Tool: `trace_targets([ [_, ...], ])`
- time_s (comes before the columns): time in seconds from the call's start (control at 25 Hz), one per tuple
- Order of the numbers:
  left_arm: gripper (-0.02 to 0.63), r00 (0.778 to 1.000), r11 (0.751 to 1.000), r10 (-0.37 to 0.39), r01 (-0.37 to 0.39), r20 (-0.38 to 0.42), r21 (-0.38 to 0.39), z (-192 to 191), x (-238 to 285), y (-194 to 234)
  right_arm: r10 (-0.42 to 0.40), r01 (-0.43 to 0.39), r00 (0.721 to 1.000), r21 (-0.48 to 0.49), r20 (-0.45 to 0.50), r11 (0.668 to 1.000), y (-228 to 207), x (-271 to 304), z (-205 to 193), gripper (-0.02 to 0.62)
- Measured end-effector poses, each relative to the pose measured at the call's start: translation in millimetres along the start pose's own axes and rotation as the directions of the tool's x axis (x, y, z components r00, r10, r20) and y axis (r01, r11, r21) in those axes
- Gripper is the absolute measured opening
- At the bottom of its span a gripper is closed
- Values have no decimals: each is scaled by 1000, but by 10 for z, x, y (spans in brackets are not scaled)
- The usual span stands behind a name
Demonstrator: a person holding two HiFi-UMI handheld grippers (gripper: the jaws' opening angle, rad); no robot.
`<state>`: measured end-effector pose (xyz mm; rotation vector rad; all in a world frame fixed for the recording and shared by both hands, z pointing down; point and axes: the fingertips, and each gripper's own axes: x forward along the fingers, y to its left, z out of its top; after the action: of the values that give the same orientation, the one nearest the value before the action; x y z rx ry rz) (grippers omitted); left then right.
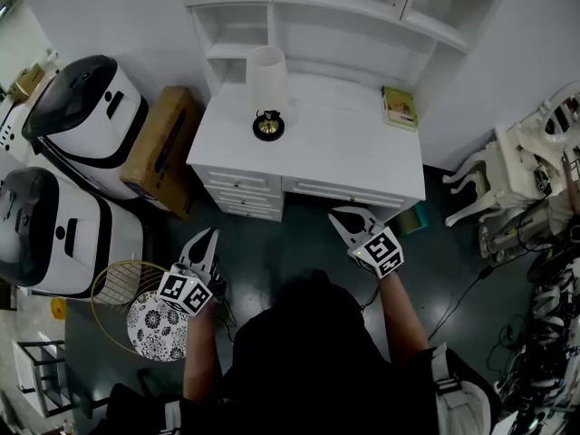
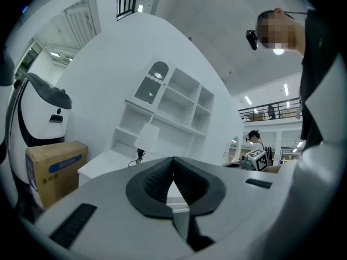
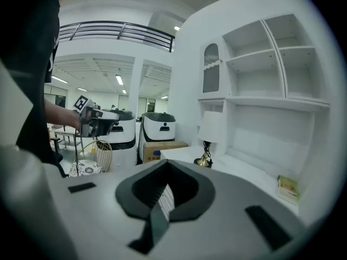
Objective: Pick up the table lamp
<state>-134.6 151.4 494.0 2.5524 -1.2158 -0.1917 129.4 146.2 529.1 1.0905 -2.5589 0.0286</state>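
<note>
Closest in, the person's dark-clad torso (image 1: 299,361) fills the bottom of the head view, with one bare forearm running out at 11 o'clock and the other at 1 o'clock. The left claw (image 1: 208,236) hangs over the dark floor (image 1: 281,243), short of the white counter (image 1: 353,157). In its own view its two ribbed pads are clenched tip to tip with nothing between them. The right claw (image 1: 349,216) sits close to the counter's front edge, by the drawer fronts (image 1: 299,188). Its jaws are likewise pressed together and empty, and it tips a little downward.

The table lamp (image 1: 267,93) stands upright at the counter's 11 o'clock corner, with a white cylindrical shade over a dark stem and a round base with a brassy centre. Both claws are well apart from it. Seen from the left gripper view it stands at 11 o'clock beyond the jaw tips, and from the right gripper view at 1 o'clock. A small yellow-green book (image 1: 399,107) lies flat at the counter's 2 o'clock corner, against the white hutch of open shelves (image 1: 362,7) that rises along the back at 12 o'clock.

A cardboard box (image 1: 163,148) leans beside the counter at 9 o'clock. Beyond it stand two white-and-black machines (image 1: 82,116), one behind the other. A wire stool with a patterned seat (image 1: 154,324) stands at 7 o'clock, just under the left hand. At 3 o'clock is a white chair (image 1: 489,179), with a tangle of cables (image 1: 544,333) at 4 o'clock.
</note>
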Motion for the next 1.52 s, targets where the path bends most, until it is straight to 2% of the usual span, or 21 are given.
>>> trace_targets([
  [0.32,11,1000,1000,15,-15,-3,3,1,151,38,37,-37,999,57,14,998,-127,94,-26,6],
  [0.6,11,998,998,63,-63,-2,3,24,346,130,75,-75,996,8,-53,997,-351,362,-144,6],
  [0.92,11,992,992,128,-128,-3,3,62,644,212,159,-159,987,10,-32,987,-682,692,-112,6],
  [1.52,11,953,953,304,-304,-10,6,101,1062,289,346,-346,938,10,-29,938,-1283,1282,-184,6],
])
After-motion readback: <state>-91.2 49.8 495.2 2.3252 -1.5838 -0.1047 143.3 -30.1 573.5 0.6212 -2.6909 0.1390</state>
